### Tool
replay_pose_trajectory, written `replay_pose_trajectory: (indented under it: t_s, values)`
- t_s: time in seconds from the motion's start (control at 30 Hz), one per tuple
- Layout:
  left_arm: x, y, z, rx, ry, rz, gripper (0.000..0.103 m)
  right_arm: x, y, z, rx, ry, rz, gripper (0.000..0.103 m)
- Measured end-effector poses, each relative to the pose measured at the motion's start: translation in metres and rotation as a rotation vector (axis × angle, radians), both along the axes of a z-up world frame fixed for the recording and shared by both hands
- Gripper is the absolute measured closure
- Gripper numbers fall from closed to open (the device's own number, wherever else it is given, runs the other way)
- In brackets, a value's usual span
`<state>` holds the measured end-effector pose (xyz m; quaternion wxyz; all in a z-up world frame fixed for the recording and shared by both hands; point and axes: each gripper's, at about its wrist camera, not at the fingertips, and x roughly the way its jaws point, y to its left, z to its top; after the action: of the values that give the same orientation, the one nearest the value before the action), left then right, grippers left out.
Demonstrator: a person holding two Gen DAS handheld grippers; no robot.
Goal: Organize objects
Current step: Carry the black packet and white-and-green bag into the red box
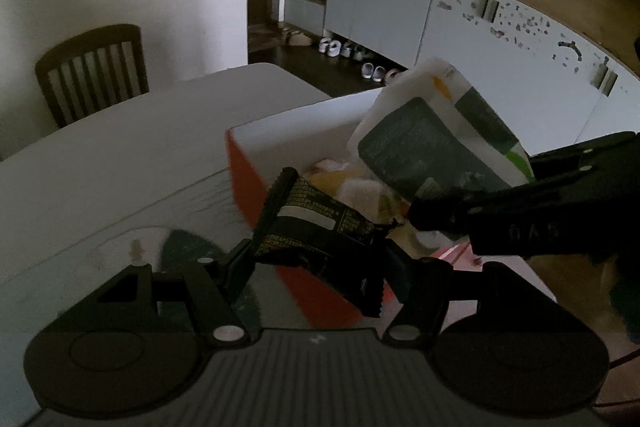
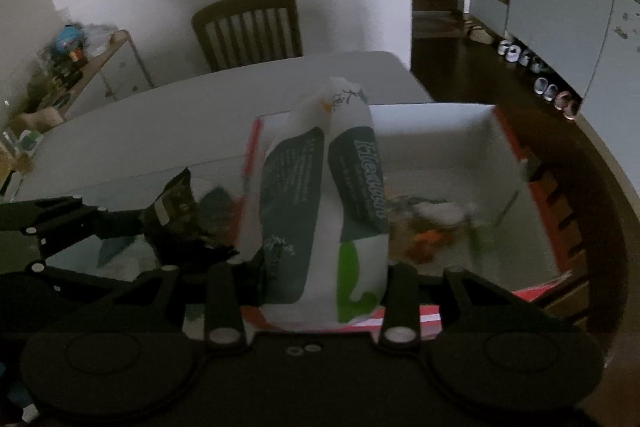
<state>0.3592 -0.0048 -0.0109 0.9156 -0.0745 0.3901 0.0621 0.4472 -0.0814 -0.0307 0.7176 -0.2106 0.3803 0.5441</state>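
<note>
Now | left gripper (image 1: 316,259) clamps black snack packet (image 1: 316,227), frame centre | right gripper (image 2: 320,291) clamps white-green pouch (image 2: 324,211) above orange box (image 2: 532,163)

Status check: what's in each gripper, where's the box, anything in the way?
Left gripper shut on black packet. Right gripper shut on white bag. Both over open box, already holding items. Nothing blocking.
</note>
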Motion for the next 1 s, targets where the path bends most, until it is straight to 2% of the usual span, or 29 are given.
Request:
replay_pose_trajectory:
  t_s: [0.27,0.53,0.67,1.0]
  values:
    - [0.044,-0.037,-0.008,0.035,0.031,-0.012,0.035,0.051,-0.017,-0.005,-0.008,-0.034,-0.039,0.064]
    - [0.087,-0.05,-0.021,0.064,0.075,0.002,0.035,0.086,-0.012,-0.02,-0.027,-0.041,-0.06,0.063]
    - [0.105,-0.056,-0.028,0.101,0.086,-0.005,0.035,0.095,-0.006,-0.029,-0.035,-0.049,-0.03,0.061]
    - [0.131,-0.053,-0.055,0.11,0.159,-0.008,0.034,0.102,0.011,-0.056,-0.084,-0.083,0.025,0.06]
